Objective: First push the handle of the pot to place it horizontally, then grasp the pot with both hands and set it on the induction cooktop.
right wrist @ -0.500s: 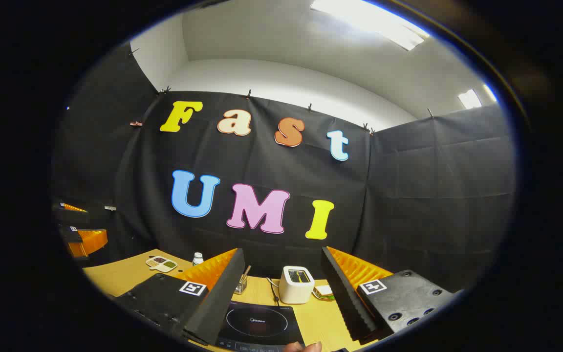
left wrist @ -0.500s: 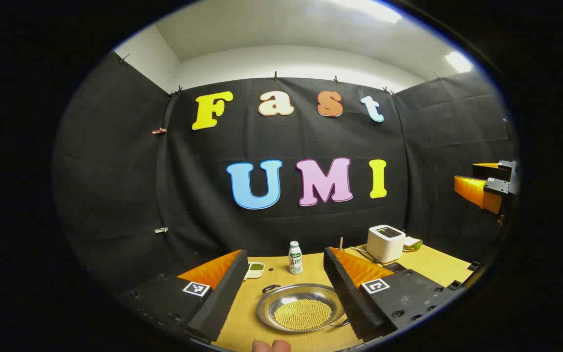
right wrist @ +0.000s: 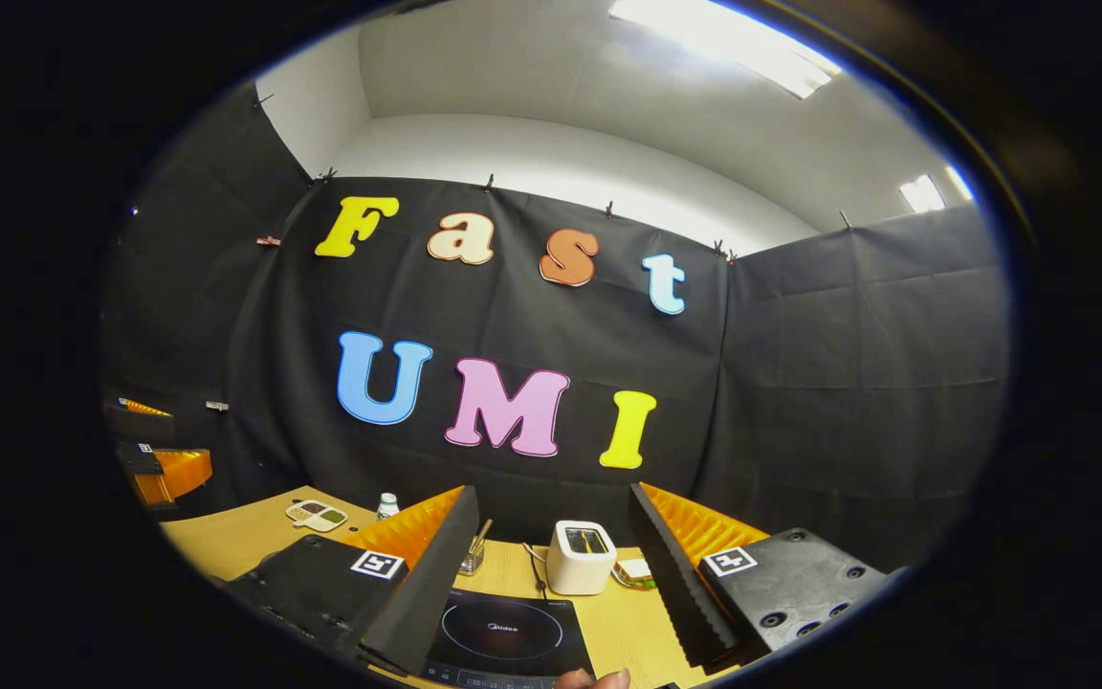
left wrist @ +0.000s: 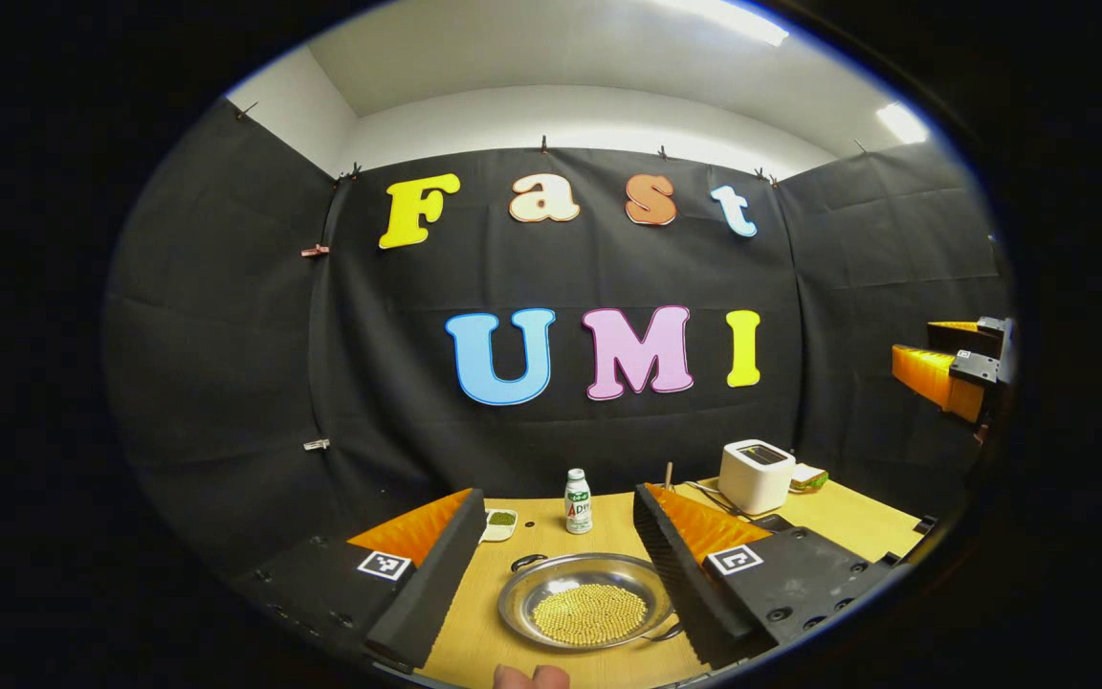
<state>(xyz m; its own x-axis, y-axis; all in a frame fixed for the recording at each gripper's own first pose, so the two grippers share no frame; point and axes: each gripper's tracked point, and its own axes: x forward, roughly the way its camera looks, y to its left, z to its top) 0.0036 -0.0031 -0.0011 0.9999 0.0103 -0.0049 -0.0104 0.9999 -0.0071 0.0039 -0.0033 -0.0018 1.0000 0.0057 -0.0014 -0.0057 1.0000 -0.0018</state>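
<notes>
No word or number can be read with any certainty; the flat black glass induction cooktop (right wrist: pixel 503 636), near on the pale wooden bench (right wrist: pixel 618 622), bears a small pale mark at the centre of its ring, too small to make out; the small white bottle with a green label (left wrist: pixel 578 501), far on the bench, carries print too blurred to tell; the left tongs (left wrist: pixel 558 491) and the right tongs (right wrist: pixel 553 489), both spread wide, wear square black-and-white coded tags (left wrist: pixel 384 565), patterns without letters.
</notes>
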